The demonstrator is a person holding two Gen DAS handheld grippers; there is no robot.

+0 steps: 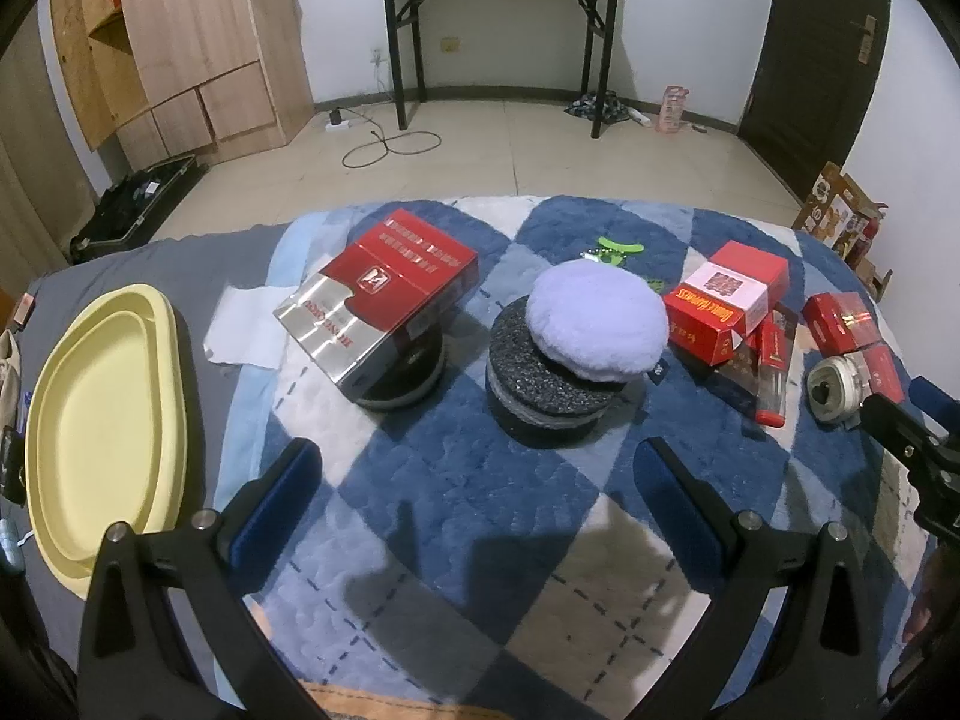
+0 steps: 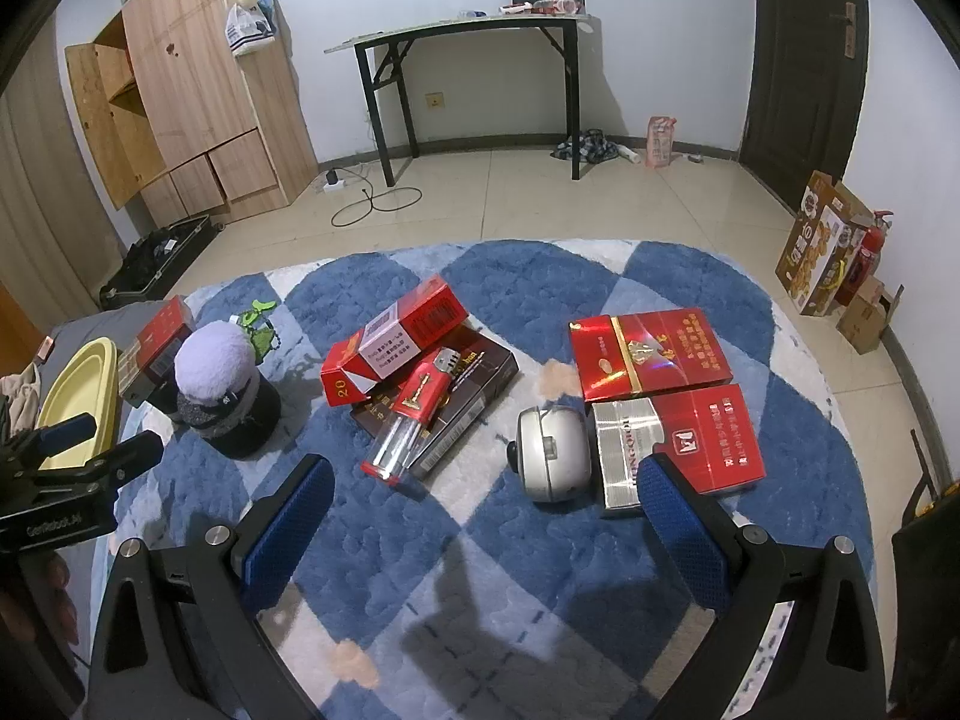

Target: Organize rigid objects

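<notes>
Left gripper [image 1: 477, 483]: we hold it wide apart, nothing between its blue pads [image 1: 300, 468], hovering low over the blue-and-white rug [image 1: 456, 528].

Right gripper [image 2: 486, 495]: likewise spread wide and empty, low over the same rug, its left pad near the lighter and its right pad overlapping the silver-and-red carton in the view.

Ahead of the left gripper: a lavender puff [image 1: 597, 324] capping a stack of dark round discs [image 1: 549, 396]; beside it a large red-and-silver carton [image 1: 378, 300] tilted on a second dark disc, long axis running away and to the right.

At far left: a yellow tray [image 1: 102, 420], bare, which we judge the likely destination.

Ahead of the right gripper: a clear-and-red lighter [image 2: 411, 420] lying on a dark flat box [image 2: 456, 402], long axis diagonal, clear end toward us; a red pack [image 2: 390, 354] leaning across the same box.

To the right: a round silver tin [image 2: 549, 453], touching a silver-and-red carton [image 2: 678, 447]; beyond, a red foil carton [image 2: 648, 354] lying flat.

We judge sorting not yet begun.
</notes>
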